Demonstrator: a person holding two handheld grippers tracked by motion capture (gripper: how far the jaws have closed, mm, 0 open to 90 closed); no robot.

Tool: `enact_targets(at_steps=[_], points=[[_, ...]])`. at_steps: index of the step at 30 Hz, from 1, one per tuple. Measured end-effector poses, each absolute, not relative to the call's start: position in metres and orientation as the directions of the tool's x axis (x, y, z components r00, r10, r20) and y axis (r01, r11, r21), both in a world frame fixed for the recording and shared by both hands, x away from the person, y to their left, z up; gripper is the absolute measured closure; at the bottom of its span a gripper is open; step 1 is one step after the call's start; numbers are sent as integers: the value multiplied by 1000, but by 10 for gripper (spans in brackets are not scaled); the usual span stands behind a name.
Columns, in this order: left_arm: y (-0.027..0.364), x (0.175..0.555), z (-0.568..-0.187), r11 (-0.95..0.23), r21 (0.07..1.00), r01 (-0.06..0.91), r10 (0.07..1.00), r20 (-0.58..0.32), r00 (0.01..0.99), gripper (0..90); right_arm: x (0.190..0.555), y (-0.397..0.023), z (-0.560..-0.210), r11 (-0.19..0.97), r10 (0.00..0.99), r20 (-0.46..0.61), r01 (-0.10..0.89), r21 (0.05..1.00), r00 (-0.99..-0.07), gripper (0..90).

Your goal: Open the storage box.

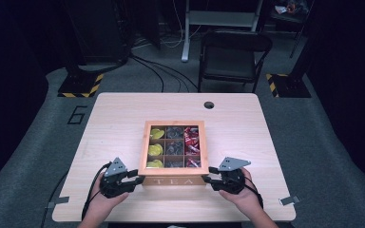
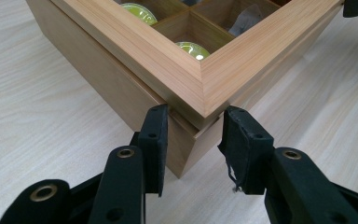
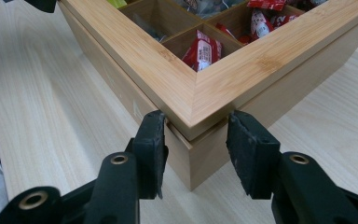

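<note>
both grippers, left [image 1: 134,176] & right [image 1: 210,175], pinched tea box [image 1: 173,180] lid corners; thin grip, lid could've slipped, slammed.

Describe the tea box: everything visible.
The wooden tea box sits mid-table, light bamboo-like wood, "TEA" on its near face. Its framed window lid lies down, showing nine compartments: yellow-green pods left, grey packets middle, red packets right. The left gripper and right gripper each straddle a near corner at the lid seam.
</note>
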State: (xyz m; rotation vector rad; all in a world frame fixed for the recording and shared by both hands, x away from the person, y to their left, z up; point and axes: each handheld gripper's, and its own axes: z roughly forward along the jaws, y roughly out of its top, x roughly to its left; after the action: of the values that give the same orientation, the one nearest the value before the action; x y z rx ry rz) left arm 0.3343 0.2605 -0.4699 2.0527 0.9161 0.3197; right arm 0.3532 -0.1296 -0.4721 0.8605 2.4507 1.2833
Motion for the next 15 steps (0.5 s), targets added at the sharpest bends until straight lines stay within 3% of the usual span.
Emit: enact_targets(at_steps=[15], points=[[258,336,-464,-382,786,487,706,-92,702,611,357,-128,-469,432,597,59,382,817,-800,545]])
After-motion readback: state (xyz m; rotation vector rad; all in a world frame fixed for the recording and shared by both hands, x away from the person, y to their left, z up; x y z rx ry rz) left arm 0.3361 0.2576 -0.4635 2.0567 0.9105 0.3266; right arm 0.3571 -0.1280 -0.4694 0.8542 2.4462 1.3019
